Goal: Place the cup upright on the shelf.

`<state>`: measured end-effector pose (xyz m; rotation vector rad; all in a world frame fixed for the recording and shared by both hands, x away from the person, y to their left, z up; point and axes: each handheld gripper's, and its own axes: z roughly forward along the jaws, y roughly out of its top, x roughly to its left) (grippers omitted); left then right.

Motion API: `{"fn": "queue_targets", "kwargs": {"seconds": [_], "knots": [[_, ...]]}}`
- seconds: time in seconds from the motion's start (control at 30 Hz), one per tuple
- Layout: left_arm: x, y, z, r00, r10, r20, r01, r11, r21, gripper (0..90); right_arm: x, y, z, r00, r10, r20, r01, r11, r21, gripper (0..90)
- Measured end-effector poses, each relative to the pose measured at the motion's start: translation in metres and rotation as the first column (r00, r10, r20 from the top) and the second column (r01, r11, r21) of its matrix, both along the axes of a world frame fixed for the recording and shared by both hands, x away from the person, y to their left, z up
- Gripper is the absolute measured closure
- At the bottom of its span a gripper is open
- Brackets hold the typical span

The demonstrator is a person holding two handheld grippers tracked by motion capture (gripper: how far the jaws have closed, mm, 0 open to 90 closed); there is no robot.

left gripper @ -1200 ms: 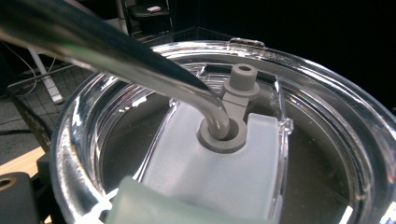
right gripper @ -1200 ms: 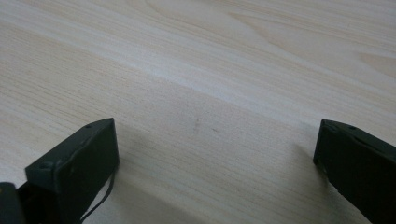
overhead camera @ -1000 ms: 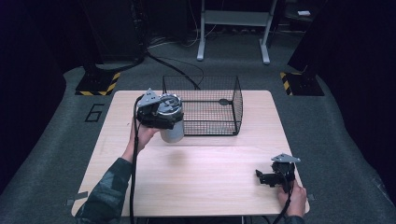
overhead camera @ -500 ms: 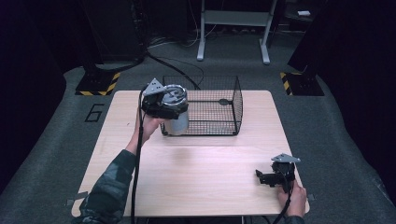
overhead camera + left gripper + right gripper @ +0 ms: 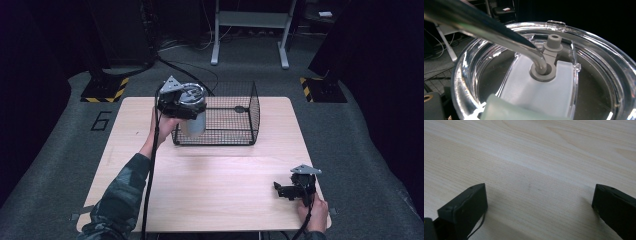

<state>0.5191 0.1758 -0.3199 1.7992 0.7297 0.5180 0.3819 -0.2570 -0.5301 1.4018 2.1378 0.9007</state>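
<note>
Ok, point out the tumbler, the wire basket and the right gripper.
tumbler (image 5: 192,123), high view, its pale side wall
wire basket (image 5: 254,109), high view, its right wall
right gripper (image 5: 280,190), high view, between its jaw tips

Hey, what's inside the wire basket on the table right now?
The wire basket has one small dark thing on its floor near the back. The tumbler held by the left gripper covers the basket's front left corner, so that part stays hidden.
</note>
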Motion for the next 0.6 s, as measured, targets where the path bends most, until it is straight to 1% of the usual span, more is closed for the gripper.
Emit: {"fn": "queue_targets", "kwargs": {"seconds": [0.03, 0.07, 0.17, 0.2, 0.27, 0.3, 0.33, 0.43, 0.47, 0.5, 0.53, 0.57, 0.6], "knots": [[0.001, -0.001, 0.001, 1.0, -0.001, -0.002, 0.001, 1.0, 0.004, 3.8, 0.0, 0.0, 0.0, 1.0, 0.002, 0.001, -0.002, 1.0, -0.001, 0.0], [0.003, -0.002, 0.001, 1.0, 0.002, 0.007, -0.002, 0.9999, 0.012, 3.8, 0.0, 0.0, 0.0, 1.0, 0.0, 0.0, 0.0, 1.0, 0.0, 0.0], [0.006, -0.005, 0.002, 1.0, 0.008, 0.004, -0.008, 0.9999, 0.009, 3.8, 0.0, 0.0, 0.0, 1.0, 0.0, -0.001, 0.0, 1.0, 0.001, 0.0], [0.008, -0.007, 0.002, 0.9999, 0.01, -0.004, -0.01, 0.9999, -0.001, 3.8, 0.0, 0.0, 0.0, 1.0, 0.002, 0.001, -0.002, 1.0, -0.001, 0.0], [0.013, -0.008, 0.001, 0.9999, 0.017, -0.002, -0.017, 0.9999, 0.002, 3.8, 0.0, 0.0, 0.0, 1.0, 0.001, 0.001, -0.001, 1.0, -0.001, 0.0], [0.015, -0.009, 0.001, 0.9998, 0.015, -0.01, -0.015, 0.9999, 0.007, 3.8, 0.0, 0.0, 0.0, 1.0, 0.001, 0.0, -0.001, 1.0, -0.001, 0.0], [0.017, -0.009, 0.001, 0.9998, 0.02, -0.005, -0.02, 0.9998, 0.01, 3.8, 0.0, 0.0, 0.0, 1.0, 0.0, 0.0, 0.0, 1.0, 0.0, 0.0], [0.021, -0.011, 0.0, 0.9996, 0.028, -0.007, -0.028, 0.9996, 0.007, 3.8, 0.0, 0.0, 0.0, 1.0, -0.001, -0.001, 0.001, 1.0, 0.001, 0.0], [0.025, -0.013, -0.001, 0.9994, 0.033, -0.009, -0.033, 0.9994, 0.008, 3.8, 0.0, 0.0, 0.0, 1.0, 0.0, -0.001, 0.0, 1.0, 0.001, 0.0], [0.026, -0.014, -0.001, 0.9993, 0.033, -0.016, -0.033, 0.9994, 0.008, 3.8, 0.0, 0.0, 0.0, 1.0, 0.0, 0.0, 0.0, 1.0, 0.0, 0.0], [0.028, -0.015, -0.001, 0.9992, 0.039, -0.011, -0.039, 0.9992, 0.014, 3.8, 0.0, 0.0, 0.0, 1.0, -0.001, -0.001, 0.001, 1.0, 0.001, 0.0], [0.028, -0.015, -0.001, 0.9992, 0.039, -0.011, -0.039, 0.9992, 0.014, 3.8, 0.0, 0.0, 0.0, 1.0, -0.001, -0.001, 0.001, 1.0, 0.001, 0.0], [0.032, -0.019, -0.003, 0.9989, 0.044, -0.014, -0.044, 0.999, 0.01, 3.8, 0.0, 0.0, 0.0, 1.0, -0.001, -0.001, 0.001, 1.0, 0.001, 0.0]]}}
